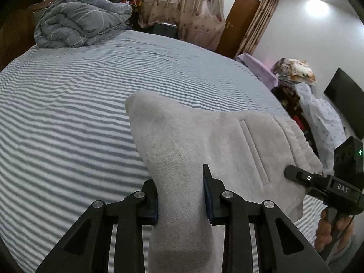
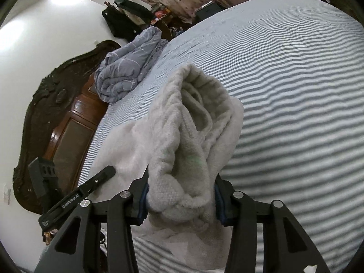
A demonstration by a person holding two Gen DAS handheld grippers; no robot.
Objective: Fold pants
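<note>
Light grey fleece pants [image 1: 227, 141] are held up over the blue-and-white striped bedsheet [image 1: 68, 125]. A leg fold is clamped in the left gripper [image 1: 180, 195], jaws partly closed. The bunched waistband is pinched by the right gripper [image 2: 180, 199]. A rolled grey quilt [image 1: 79, 20] lies well apart.

Light grey fleece pants [image 1: 182, 150], soft and rumpled, one leg lifted and draped, elastic waistband [image 2: 200, 104] bunched upward, rest lying on striped bed [image 1: 68, 113]

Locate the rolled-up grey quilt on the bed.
The grey quilt sits bundled at the far left corner of the striped bed in the left wrist view, beside the dark carved headboard, away from the pants.
</note>
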